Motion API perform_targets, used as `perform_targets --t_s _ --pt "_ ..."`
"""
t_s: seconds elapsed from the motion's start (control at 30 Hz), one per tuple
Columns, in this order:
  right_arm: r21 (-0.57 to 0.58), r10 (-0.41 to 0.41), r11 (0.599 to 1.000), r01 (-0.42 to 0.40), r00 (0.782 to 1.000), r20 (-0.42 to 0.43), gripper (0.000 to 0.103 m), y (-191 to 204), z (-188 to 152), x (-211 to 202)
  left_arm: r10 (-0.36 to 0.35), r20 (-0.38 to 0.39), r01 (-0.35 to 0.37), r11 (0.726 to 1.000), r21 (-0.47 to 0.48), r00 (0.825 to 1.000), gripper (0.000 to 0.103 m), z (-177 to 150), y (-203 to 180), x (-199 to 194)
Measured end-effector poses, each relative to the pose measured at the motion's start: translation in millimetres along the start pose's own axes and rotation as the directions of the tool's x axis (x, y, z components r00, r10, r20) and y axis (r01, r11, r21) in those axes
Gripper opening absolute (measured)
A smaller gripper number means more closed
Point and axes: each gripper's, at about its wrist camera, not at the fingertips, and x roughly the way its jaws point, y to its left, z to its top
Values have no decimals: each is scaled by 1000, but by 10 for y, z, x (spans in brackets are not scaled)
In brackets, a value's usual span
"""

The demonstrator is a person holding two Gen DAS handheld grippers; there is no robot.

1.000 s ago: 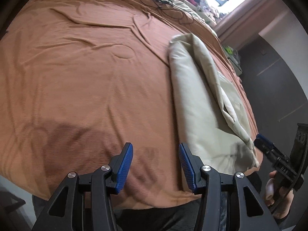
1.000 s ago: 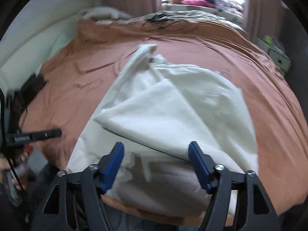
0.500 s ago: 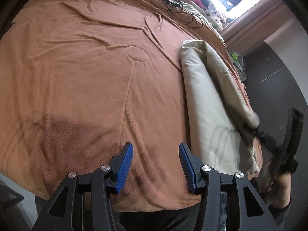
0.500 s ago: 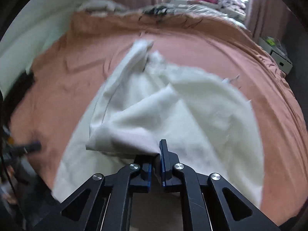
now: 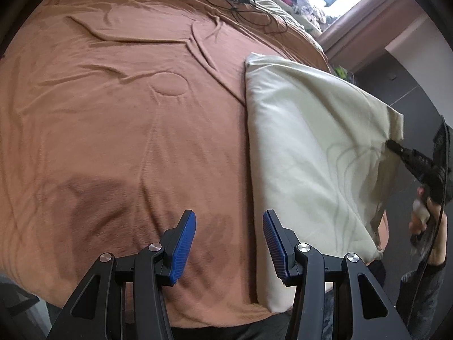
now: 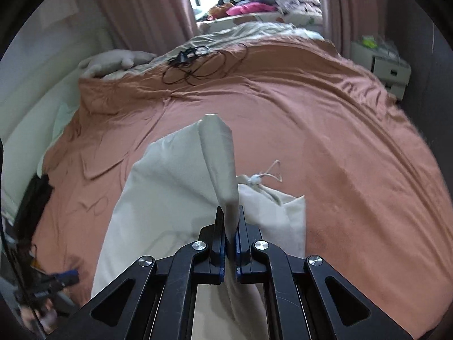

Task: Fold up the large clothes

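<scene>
A large cream garment (image 5: 305, 147) lies on the right part of a bed with an orange-brown cover (image 5: 113, 113). My right gripper (image 6: 231, 221) is shut on a fold of the cream garment (image 6: 218, 158) and holds that edge lifted above the bed; it also shows in the left wrist view (image 5: 396, 147) at the garment's raised right edge. My left gripper (image 5: 229, 235) is open and empty, low over the bed cover just left of the garment's near edge. A drawstring (image 6: 266, 174) pokes out of the bunched part.
Black cables (image 6: 195, 62) lie at the far end of the bed. A grey pillow (image 6: 113, 63) sits far left. A white bedside unit (image 6: 388, 68) stands at the right. More clothes (image 6: 249, 7) are piled by the window.
My right gripper closed on a fold of the cream garment and lifted it up. The garment's right edge now stands raised. My left gripper stayed open and moved little.
</scene>
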Motion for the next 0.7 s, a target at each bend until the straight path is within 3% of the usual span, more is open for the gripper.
perform_targets --t_s 0.27,0.43,0.7 --pt "144 70 988 -57 993 -92 4 -571 -6 597 37 -30 -36 999 8 999 51 107 -102 222" --pt "173 64 984 -43 991 -118 4 -728 -69 841 43 -50 -43 999 13 998 51 160 -191 365" --pt "217 40 976 -13 992 -123 3 -879 -173 858 15 -45 -15 1000 8 999 51 228 -329 443"
